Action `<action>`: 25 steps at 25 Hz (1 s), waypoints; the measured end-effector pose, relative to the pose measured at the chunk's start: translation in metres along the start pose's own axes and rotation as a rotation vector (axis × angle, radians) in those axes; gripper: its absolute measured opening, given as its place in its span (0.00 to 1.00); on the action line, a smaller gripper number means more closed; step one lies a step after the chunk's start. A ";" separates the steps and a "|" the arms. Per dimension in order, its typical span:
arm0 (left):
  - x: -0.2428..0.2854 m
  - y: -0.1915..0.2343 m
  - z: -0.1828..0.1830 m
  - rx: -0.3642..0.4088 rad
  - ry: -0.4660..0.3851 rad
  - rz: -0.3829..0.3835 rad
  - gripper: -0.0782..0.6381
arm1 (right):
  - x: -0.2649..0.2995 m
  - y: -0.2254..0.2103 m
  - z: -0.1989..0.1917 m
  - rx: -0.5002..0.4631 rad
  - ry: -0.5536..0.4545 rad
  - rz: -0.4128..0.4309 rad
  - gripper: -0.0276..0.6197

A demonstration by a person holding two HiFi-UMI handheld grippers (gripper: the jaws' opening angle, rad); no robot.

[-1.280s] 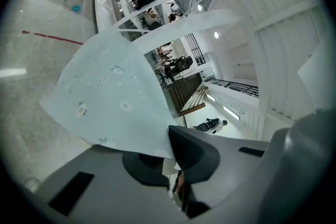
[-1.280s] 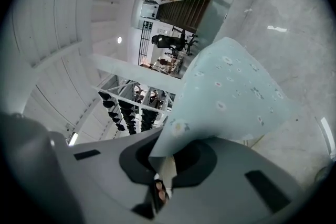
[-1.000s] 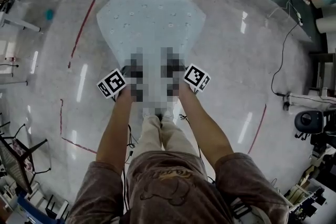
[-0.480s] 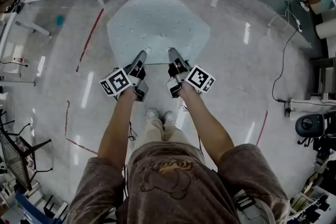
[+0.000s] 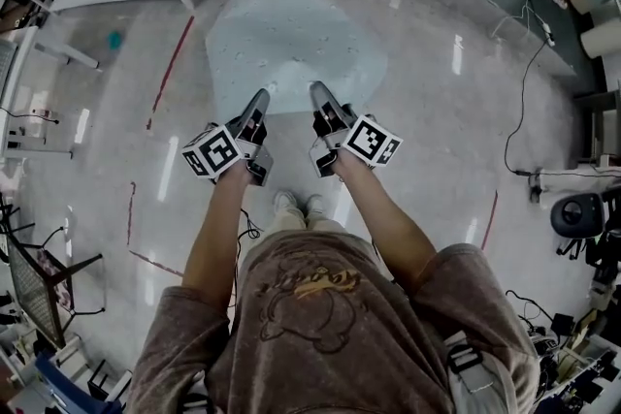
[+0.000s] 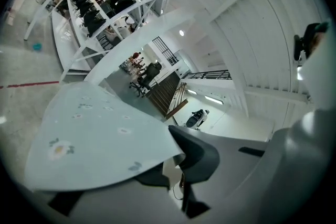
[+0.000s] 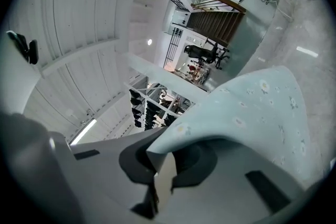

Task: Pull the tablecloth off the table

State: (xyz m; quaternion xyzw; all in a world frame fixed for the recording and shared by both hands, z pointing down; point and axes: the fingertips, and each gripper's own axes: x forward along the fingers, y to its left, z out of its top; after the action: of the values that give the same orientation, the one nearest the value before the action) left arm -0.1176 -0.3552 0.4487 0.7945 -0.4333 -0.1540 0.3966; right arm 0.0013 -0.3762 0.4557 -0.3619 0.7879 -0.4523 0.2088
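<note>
Your left gripper (image 5: 260, 100) and right gripper (image 5: 318, 94) each have their jaws clamped on the near edge of the pale blue flowered tablecloth (image 5: 291, 34), which spreads forward from both jaws.

Both arms (image 5: 215, 223) outstretched; left claw (image 5: 263, 97), right claw (image 5: 317, 91) tightly closed.

The pale blue fabric tablecloth (image 5: 291, 39), printed with small white daisies, spreads out smooth in a rough five-sided shape over the floor ahead of the person. Its two near corners are raised, one pinched in the closed fingers of the left gripper (image 5: 262, 100), the other in the right gripper (image 5: 317, 94).
</note>
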 end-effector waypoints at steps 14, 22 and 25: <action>-0.026 -0.047 -0.028 0.040 -0.056 -0.003 0.14 | -0.054 0.021 0.001 -0.065 -0.007 0.054 0.06; -0.029 -0.053 -0.026 0.019 -0.053 -0.006 0.14 | -0.056 0.024 -0.001 -0.069 -0.004 0.049 0.06; -0.033 -0.057 -0.025 0.021 -0.052 -0.001 0.14 | -0.059 0.026 -0.002 -0.077 -0.007 0.048 0.06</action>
State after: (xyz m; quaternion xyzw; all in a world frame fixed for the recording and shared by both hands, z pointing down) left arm -0.0899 -0.2988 0.4176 0.7946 -0.4447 -0.1700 0.3766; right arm 0.0280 -0.3213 0.4341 -0.3524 0.8124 -0.4154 0.2083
